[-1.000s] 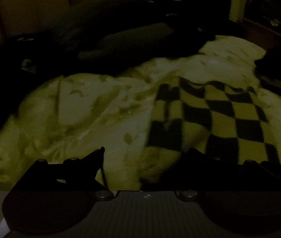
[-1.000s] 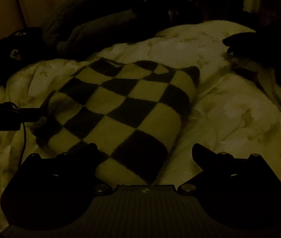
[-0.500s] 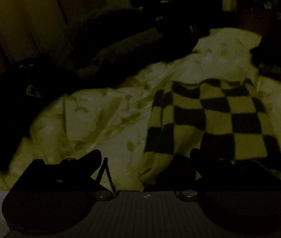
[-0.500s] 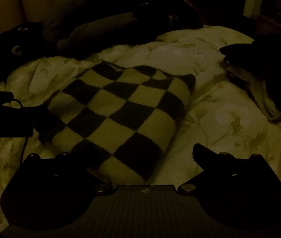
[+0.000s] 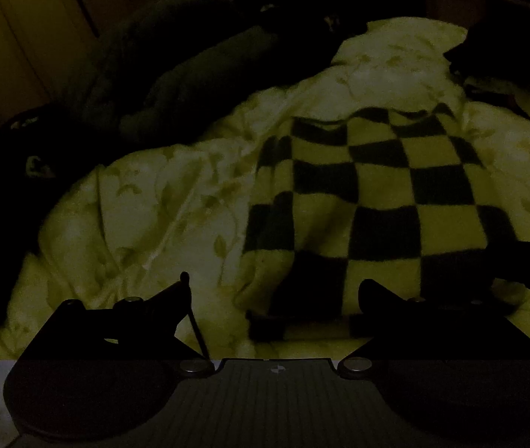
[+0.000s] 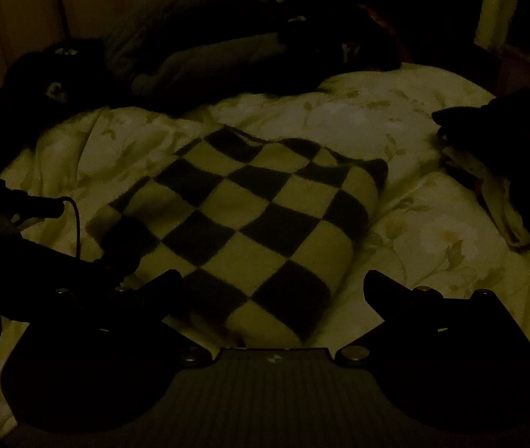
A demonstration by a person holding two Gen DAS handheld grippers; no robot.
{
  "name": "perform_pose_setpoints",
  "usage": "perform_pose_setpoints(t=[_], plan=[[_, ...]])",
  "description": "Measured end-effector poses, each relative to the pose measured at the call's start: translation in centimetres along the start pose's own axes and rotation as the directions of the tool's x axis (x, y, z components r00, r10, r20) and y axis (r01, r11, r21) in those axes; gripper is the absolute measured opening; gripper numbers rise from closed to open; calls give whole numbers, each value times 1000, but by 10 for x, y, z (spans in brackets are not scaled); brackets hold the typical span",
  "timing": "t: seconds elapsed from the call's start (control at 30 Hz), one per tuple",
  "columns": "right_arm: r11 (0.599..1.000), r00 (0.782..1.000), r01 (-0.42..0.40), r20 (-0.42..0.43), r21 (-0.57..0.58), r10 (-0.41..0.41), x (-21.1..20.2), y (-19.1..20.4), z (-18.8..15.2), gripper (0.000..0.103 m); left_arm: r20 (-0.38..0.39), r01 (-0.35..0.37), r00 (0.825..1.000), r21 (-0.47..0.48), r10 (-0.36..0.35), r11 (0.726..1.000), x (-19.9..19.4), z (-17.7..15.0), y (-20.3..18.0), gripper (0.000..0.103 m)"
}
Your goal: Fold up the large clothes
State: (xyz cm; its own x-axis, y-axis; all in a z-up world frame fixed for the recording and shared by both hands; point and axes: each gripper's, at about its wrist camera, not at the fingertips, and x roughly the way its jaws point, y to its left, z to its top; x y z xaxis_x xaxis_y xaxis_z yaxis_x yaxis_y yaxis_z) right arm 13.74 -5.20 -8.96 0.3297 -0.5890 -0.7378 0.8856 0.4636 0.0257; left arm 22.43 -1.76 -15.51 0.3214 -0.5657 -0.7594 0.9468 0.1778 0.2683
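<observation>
A checkered dark-and-light knit garment lies folded into a long rectangle on a pale floral quilt; it also shows in the right wrist view. My left gripper is open, its fingers wide apart just above the garment's near left corner. My right gripper is open over the garment's near end. The left gripper shows as a dark shape at the left edge of the right wrist view. Neither gripper holds anything.
Dark clothes and a grey pillow-like heap lie along the back of the bed. More dark clothing is piled at the right. A wall with pale panels stands behind on the left. The scene is very dim.
Both grippers have drawn back a little from the garment and stay open. The garment's left edge has settled flatter on the quilt.
</observation>
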Motion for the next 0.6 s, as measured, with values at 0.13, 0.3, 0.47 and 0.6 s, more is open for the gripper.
perform_pose_setpoints(t=[0.13,0.3,0.47,0.6], plan=[[1000,1000,3,2,-14,-3,0,3,-1,103,-14,16,1000,-2,-16,1000,2,-1,-1,103],[1000,1000,3,0,-13,-3,1,3,-1,103,-13,25,1000,-7,-26,1000,2,-1,-2,103],[1000,1000,8,0,-12,-8,0,4,0,103,8,19,1000,5,-19,1000,0,-2,-4,103],[1000,1000,8,-1,-9,-8,0,3,-1,103,39,18,999,-2,-18,1000,-4,-1,-3,103]])
